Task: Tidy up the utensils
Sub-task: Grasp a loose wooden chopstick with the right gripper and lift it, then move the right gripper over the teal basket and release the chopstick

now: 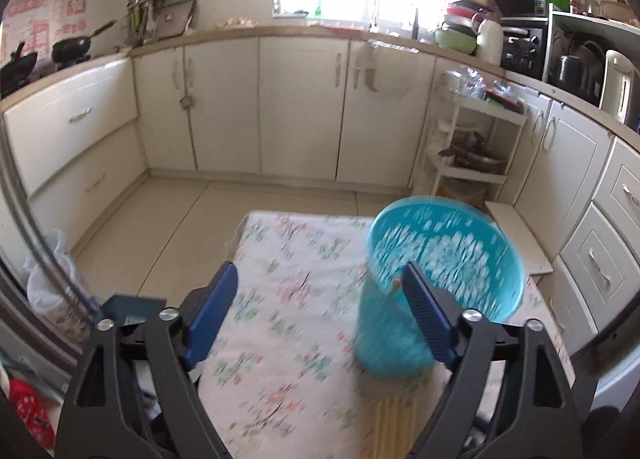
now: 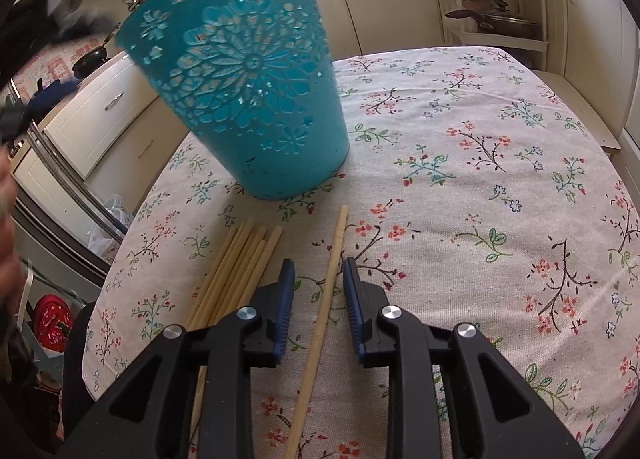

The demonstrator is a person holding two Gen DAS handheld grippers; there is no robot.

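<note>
One chopstick [image 2: 324,295] lies on worktop [image 2: 480,219] btwn right gripper [image 2: 318,291] jaws, part-spread, not pinching; left gripper [image 1: 316,299] jaws spread wide, empty; skewed grip could roll it toward teal basket [image 2: 244,71]

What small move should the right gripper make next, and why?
Probably close the jaws of the right gripper on the single chopstick. It lies on the floral cloth between the jaws, which stand a little apart with no pad pressing on it. The teal basket stands just beyond, while the other chopsticks lie bundled to one side.
</note>
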